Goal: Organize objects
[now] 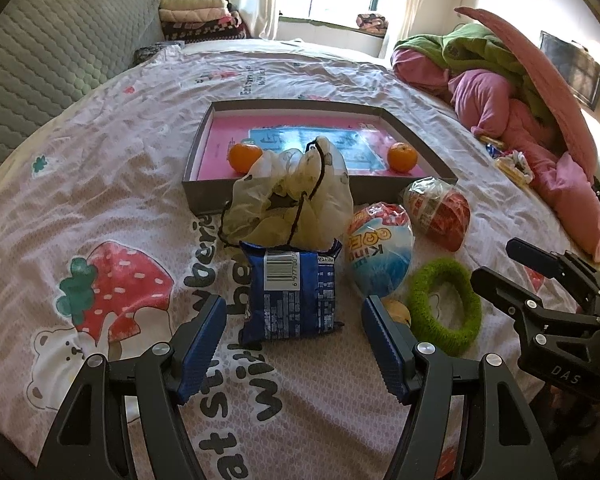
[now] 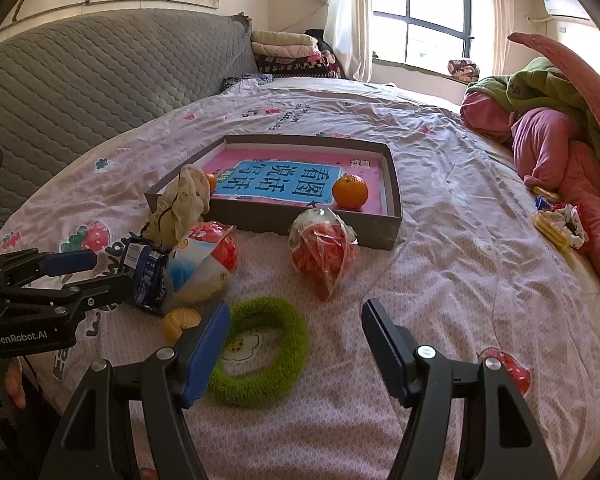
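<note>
The left gripper point(image 1: 294, 346) has its jaws wide apart and holds nothing. Directly in front of it, just beyond the fingertips, lies the blue snack packet point(image 1: 292, 292) on the bedsheet point(image 1: 100, 184). The packet's long axis runs away from the gripper, along the direction the fingers point, so its narrow width fits between the two jaws. I judge that a short push forward and down would bring the pads to its two long sides.

The right gripper point(image 2: 296, 346) is also wide open and empty. The green fuzzy ring point(image 2: 260, 354) lies flat just in front of its left finger, partly hidden behind this finger, so it sits to the left of the gripper's centre line. A small yellow piece point(image 2: 180, 322), maybe a fruit segment, is beside the ring.

A little farther are a round blue-and-white snack bag point(image 1: 380, 252), a red snack bag point(image 2: 324, 256) and a pale drawstring pouch point(image 1: 296, 196) that leans at the front wall of the box point(image 1: 204, 196). Inside the box are two oranges, one on the left point(image 1: 244, 157) and one on the right point(image 1: 402, 156).

The left hand is clearly nearer to the blue packet, and the right hand to the ring. The box is well beyond both.
</note>
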